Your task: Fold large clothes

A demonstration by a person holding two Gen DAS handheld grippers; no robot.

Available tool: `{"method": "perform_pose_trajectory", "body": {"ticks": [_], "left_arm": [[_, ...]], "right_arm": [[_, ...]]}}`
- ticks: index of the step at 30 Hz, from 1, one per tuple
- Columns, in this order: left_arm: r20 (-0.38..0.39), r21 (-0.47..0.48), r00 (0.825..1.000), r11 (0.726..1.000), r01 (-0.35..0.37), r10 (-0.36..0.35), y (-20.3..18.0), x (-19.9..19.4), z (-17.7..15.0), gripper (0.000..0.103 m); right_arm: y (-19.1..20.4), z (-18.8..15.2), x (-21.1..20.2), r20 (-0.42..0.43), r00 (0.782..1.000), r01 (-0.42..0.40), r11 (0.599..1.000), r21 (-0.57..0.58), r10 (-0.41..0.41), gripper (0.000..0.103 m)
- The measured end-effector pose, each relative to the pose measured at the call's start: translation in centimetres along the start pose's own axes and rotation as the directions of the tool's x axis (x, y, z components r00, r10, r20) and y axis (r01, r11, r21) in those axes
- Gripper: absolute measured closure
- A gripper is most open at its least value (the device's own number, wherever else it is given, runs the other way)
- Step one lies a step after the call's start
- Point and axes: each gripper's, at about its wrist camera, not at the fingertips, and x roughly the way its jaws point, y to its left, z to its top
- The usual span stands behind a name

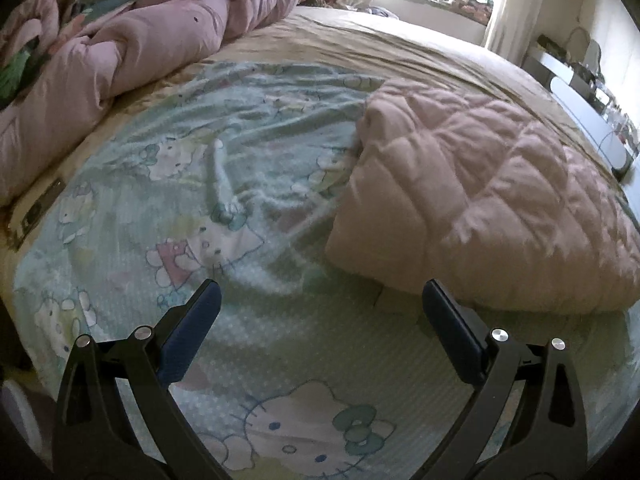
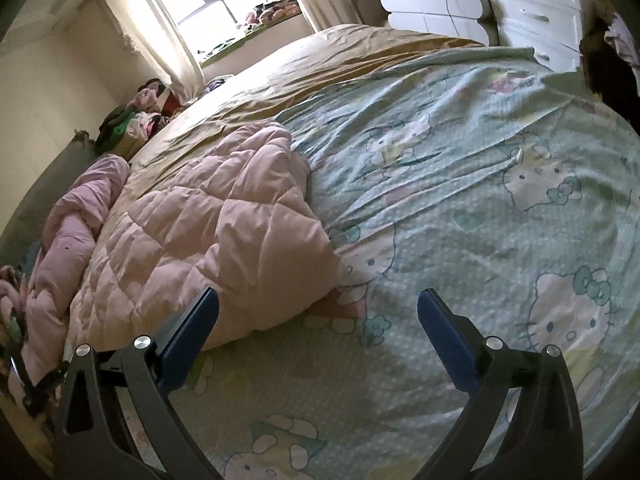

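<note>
Pale pink quilted padded garment (image 1: 492, 196) laid folded on a mint-green cartoon-cat printed sheet (image 1: 224, 184) on the bed, left claw (image 1: 320, 294) held wide and empty just beside it, right claw (image 2: 318, 300) likewise wide, nothing gripped.

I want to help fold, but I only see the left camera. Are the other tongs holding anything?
Observer: No. The right tongs are open and empty, over the cat-print sheet.
Operator: Where is the puffy pink quilt from there?
Observer: The pink quilt lies ahead of them, to their left.
Operator: What is past the bed on that side?
Observer: A white chest of drawers stands beyond the bed's far right corner.
</note>
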Motion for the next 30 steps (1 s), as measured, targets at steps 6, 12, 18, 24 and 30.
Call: {"method": "perform_pose_trajectory", "body": {"ticks": [6, 12, 18, 24, 30], "left_arm": [[-0.063, 0.048, 0.997, 0.998, 0.045, -0.042, -1.1, 1.2, -0.8, 0.008], [-0.155, -0.205, 0.949, 0.948, 0.242, -0.276, 0.6, 3.8, 0.8, 0.008], [-0.193, -0.419, 0.862, 0.834, 0.359, -0.468, 2.0, 7.3, 3.2, 0.009], [-0.193, -0.541, 0.806, 0.746, 0.389, -0.56, 1.7, 10.8, 3.7, 0.009], [-0.175, -0.582, 0.784, 0.705, 0.406, -0.596, 0.6, 12.8, 4.0, 0.008]], "right_arm": [[0.7, -0.6, 1.4, -0.046, 0.999, -0.024, 1.0, -0.008, 0.024, 0.004], [1.5, -0.7, 3.9, -0.127, 0.988, -0.089, 0.996, 0.028, 0.092, 0.004], [1.4, 0.7, 6.9, -0.197, 0.965, -0.147, 0.979, 0.139, 0.173, 0.004], [1.1, 2.5, 9.6, -0.236, 0.951, -0.15, 0.967, 0.208, 0.198, 0.004], [0.1, 3.7, 11.9, -0.291, 0.927, -0.154, 0.948, 0.28, 0.237, 0.004]]}}
